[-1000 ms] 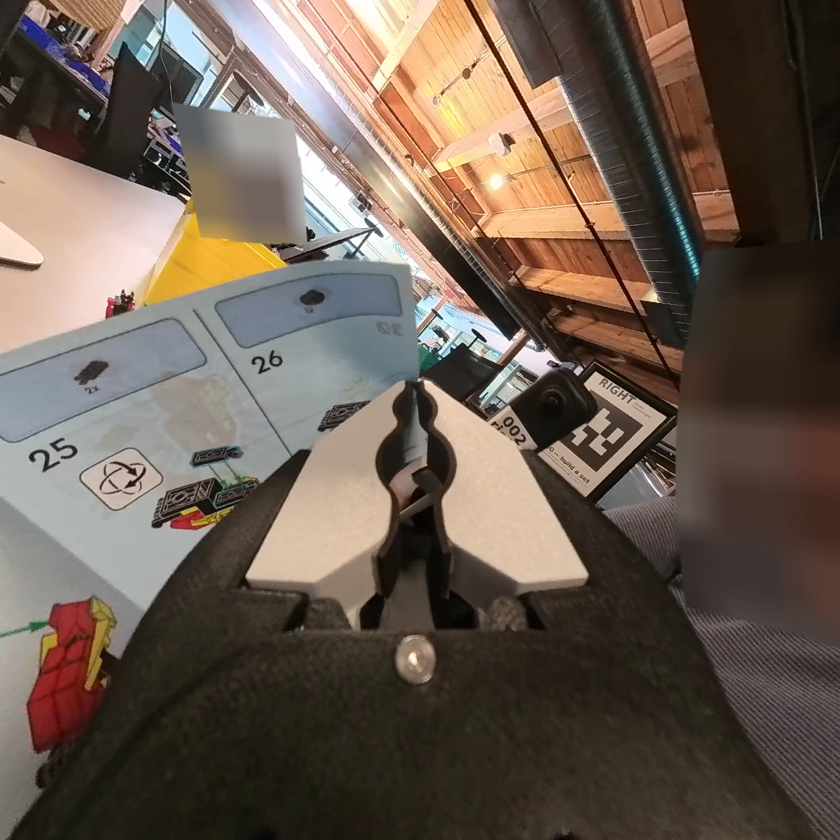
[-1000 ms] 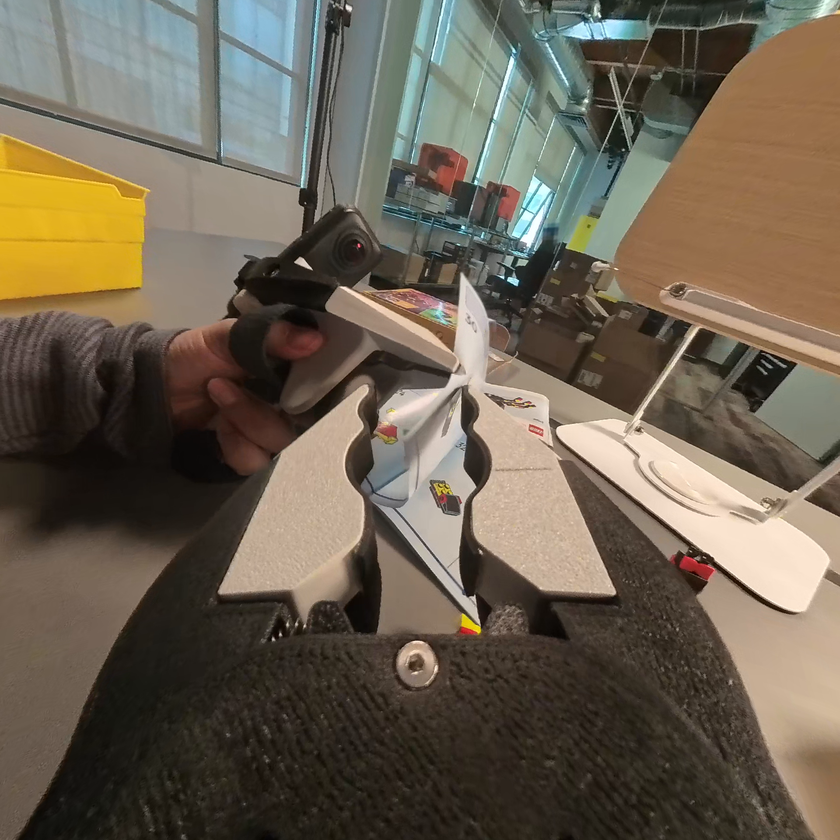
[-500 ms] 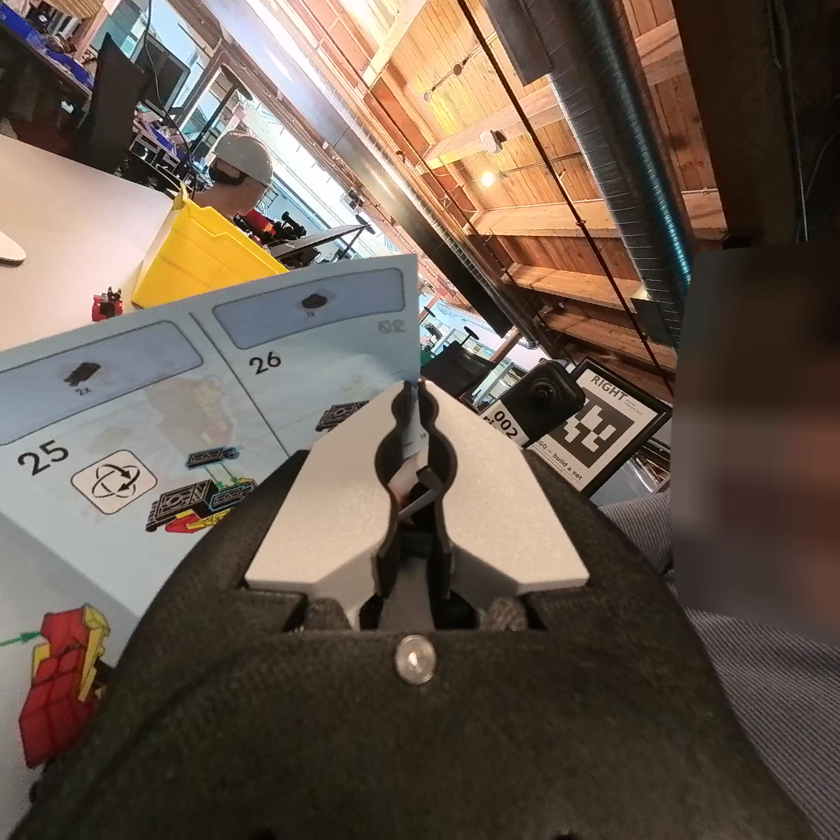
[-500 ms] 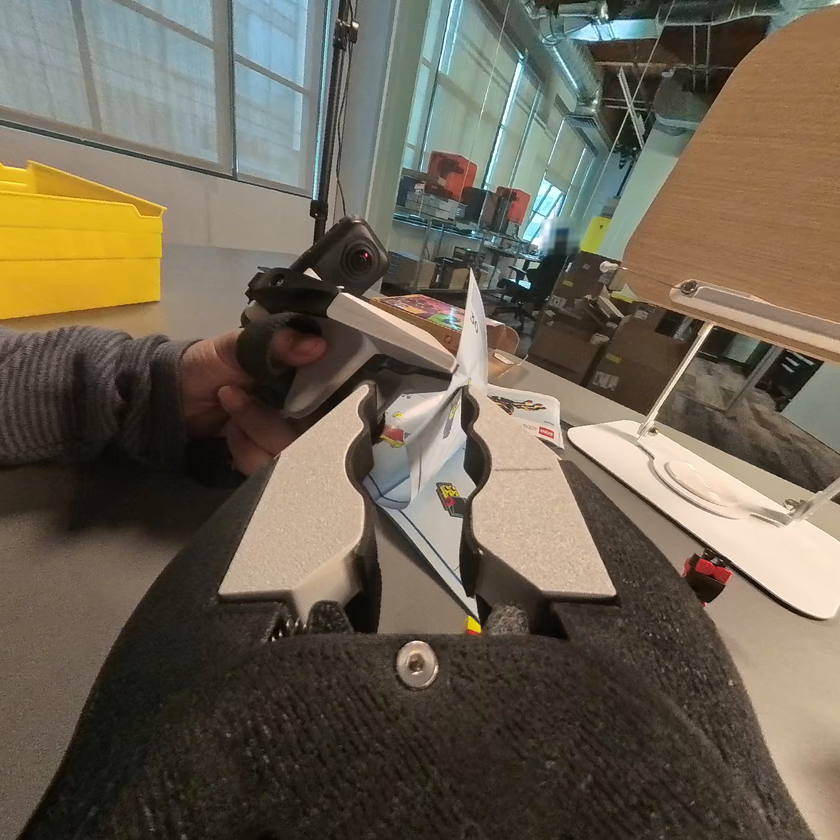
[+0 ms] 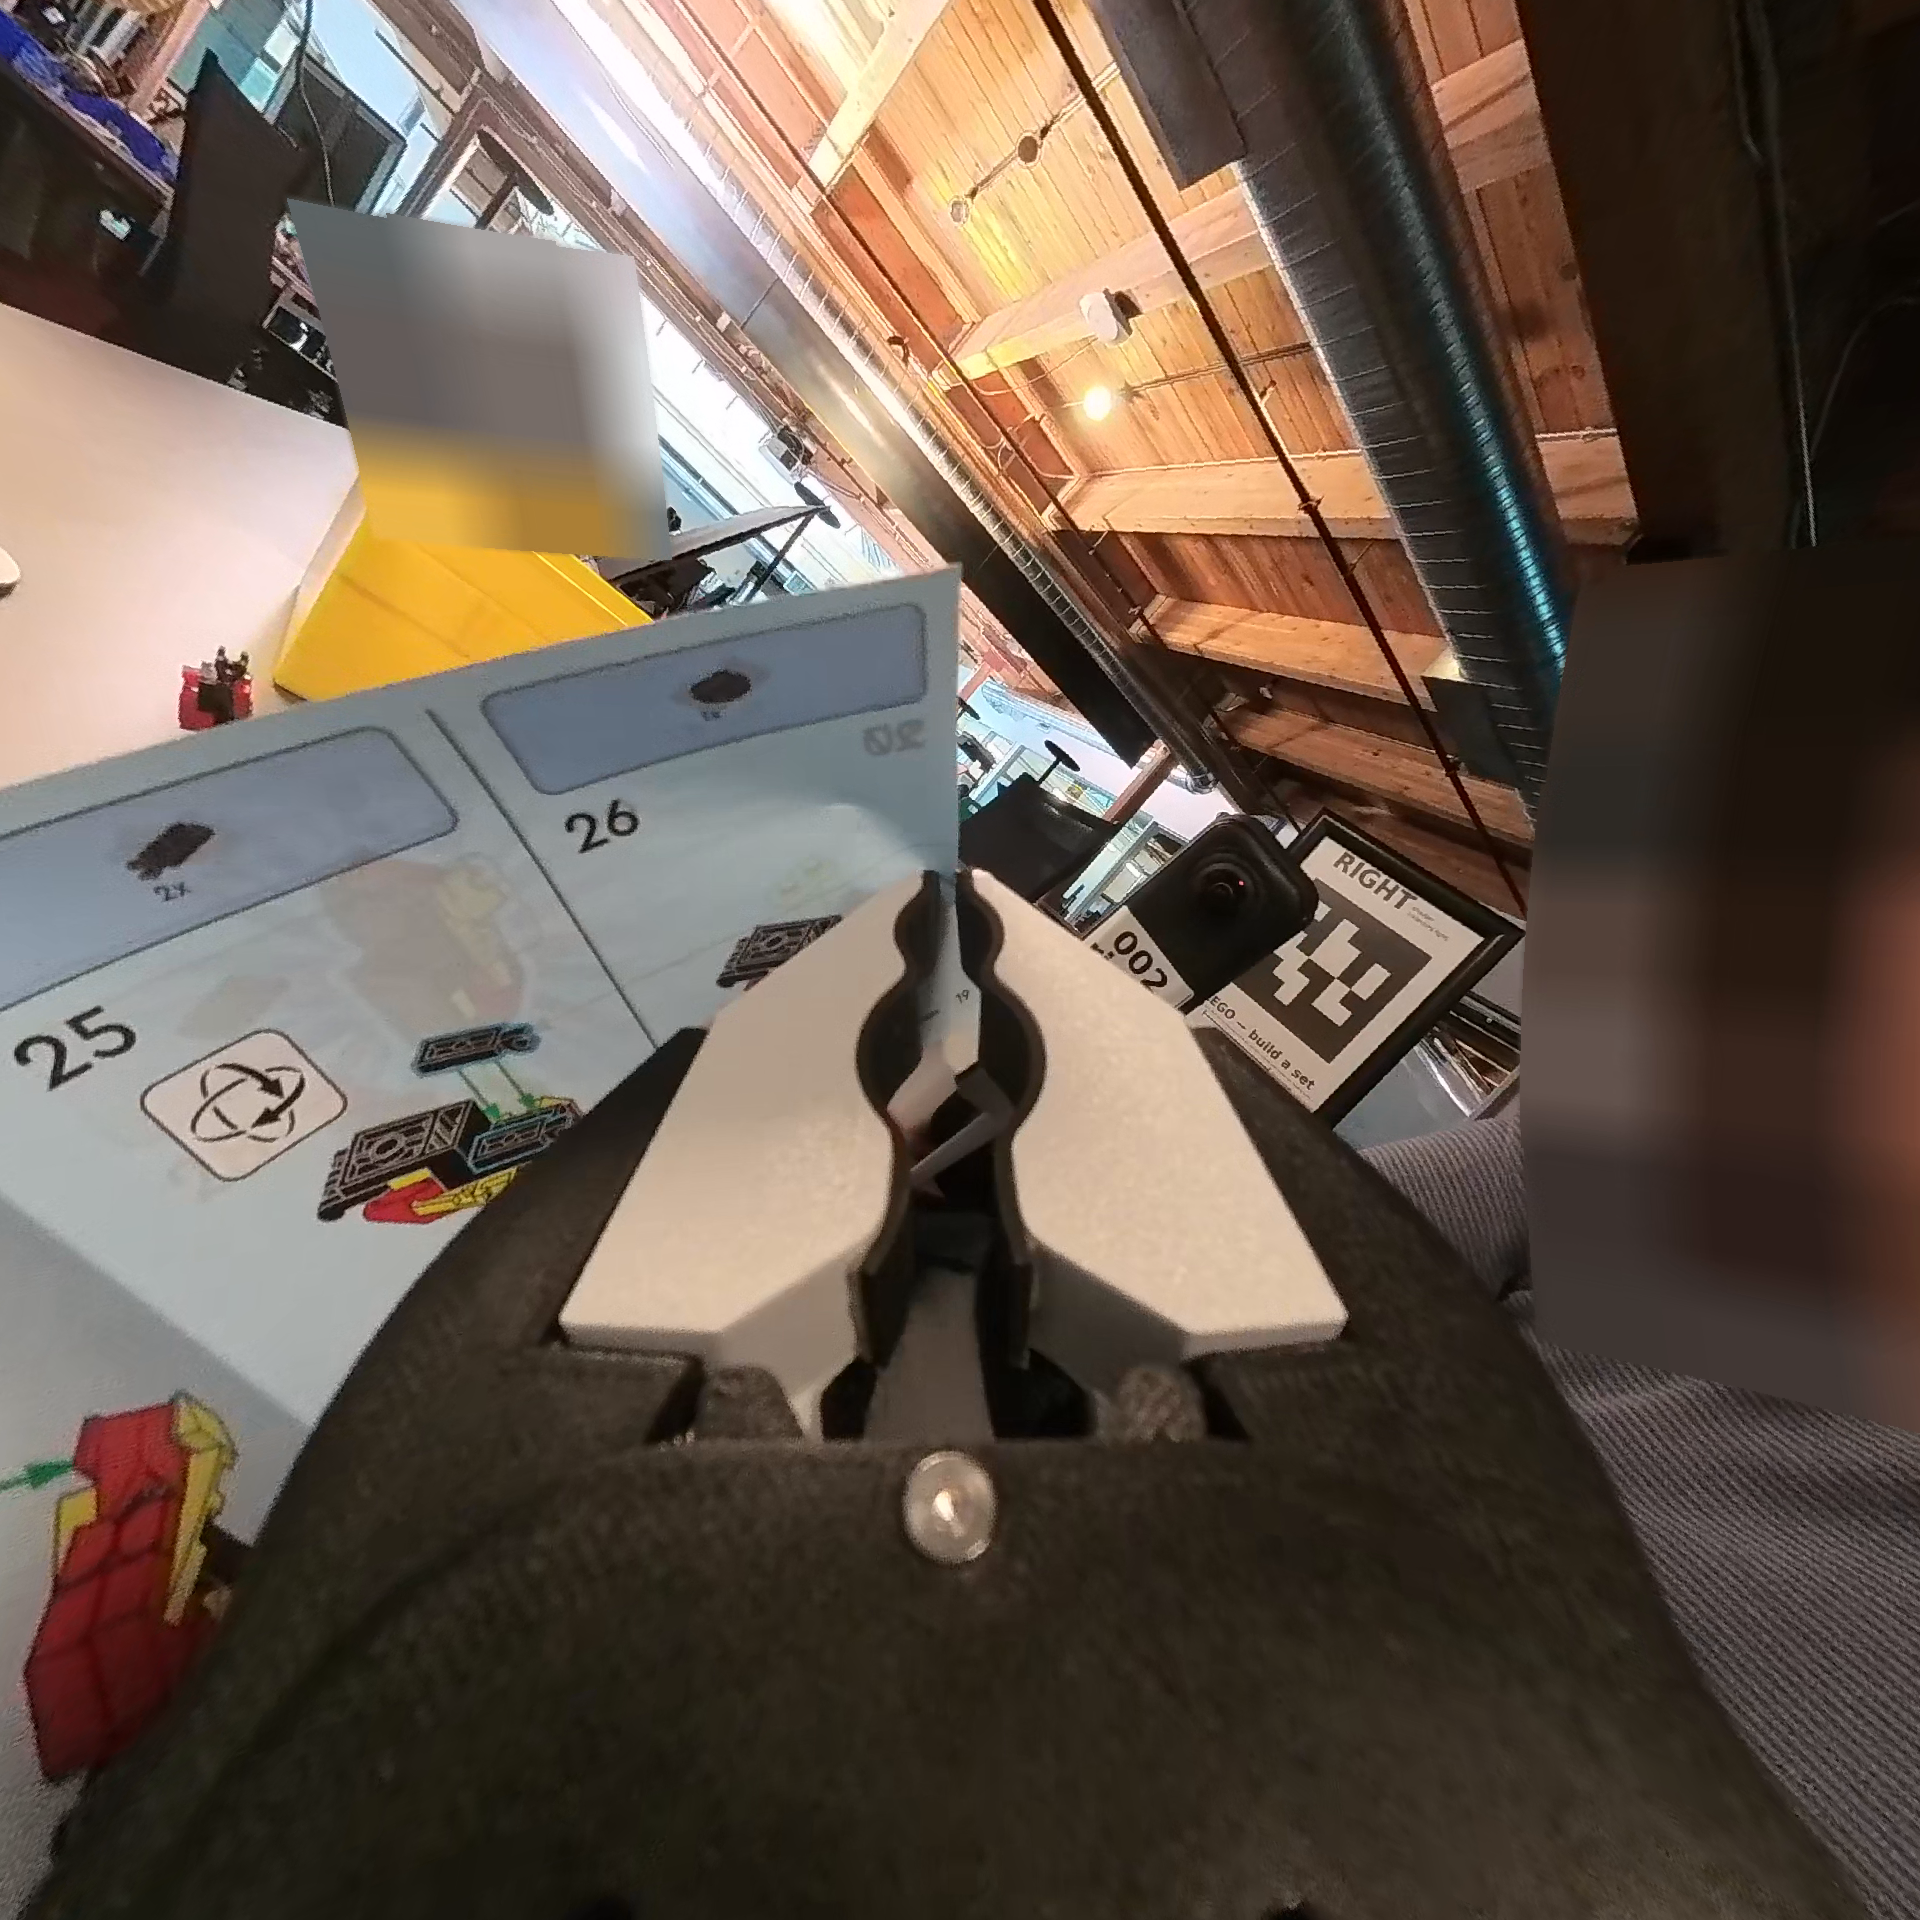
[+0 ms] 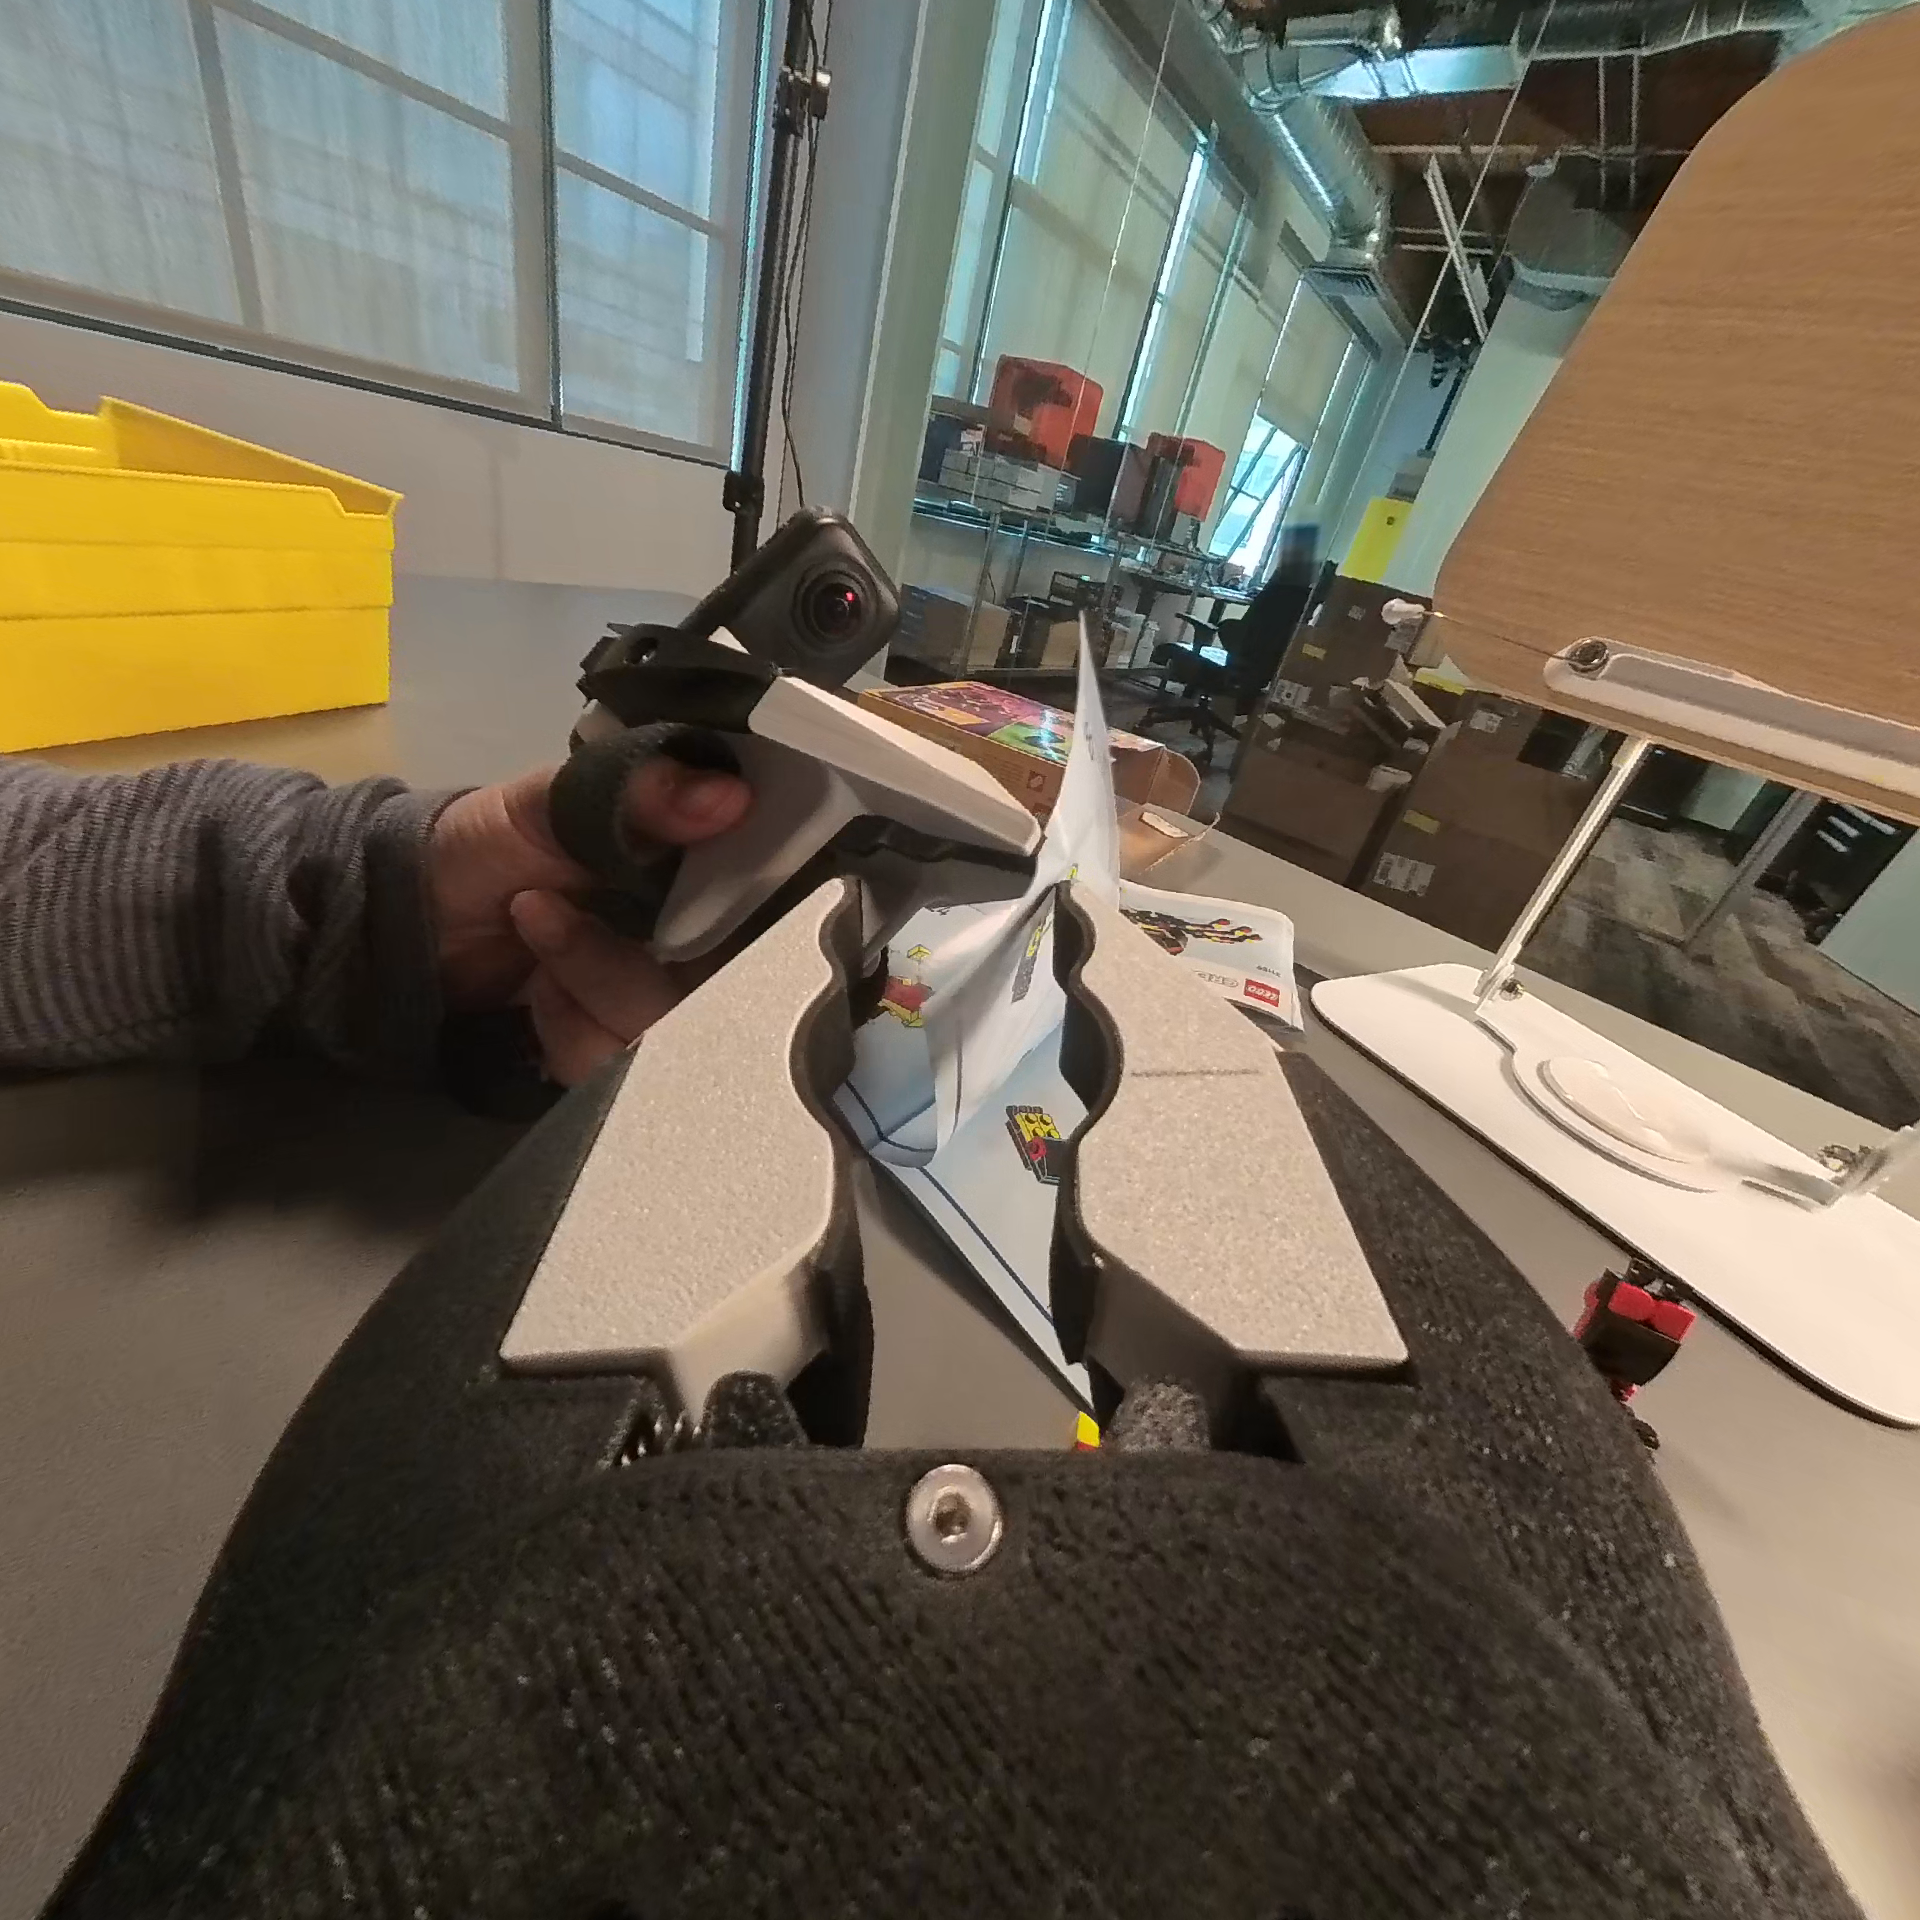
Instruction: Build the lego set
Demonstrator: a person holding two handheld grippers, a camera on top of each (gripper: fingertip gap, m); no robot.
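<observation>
Left gripper [image 5: 948, 894] pinched shut on instruction booklet [image 5: 436, 935] page, lifted off table [image 6: 260, 1195]. Right gripper [image 6: 951, 914] part-open, holding nothing. Risk judged: page tearing if tugged.

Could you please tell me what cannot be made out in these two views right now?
- Left wrist view: the lower part of the instruction page is hidden behind the left gripper.
- Left wrist view: the yellow bin has its top covered by a blur patch.
- Right wrist view: the small red and black piece is partly hidden by the right gripper; its shape is unclear.
</observation>
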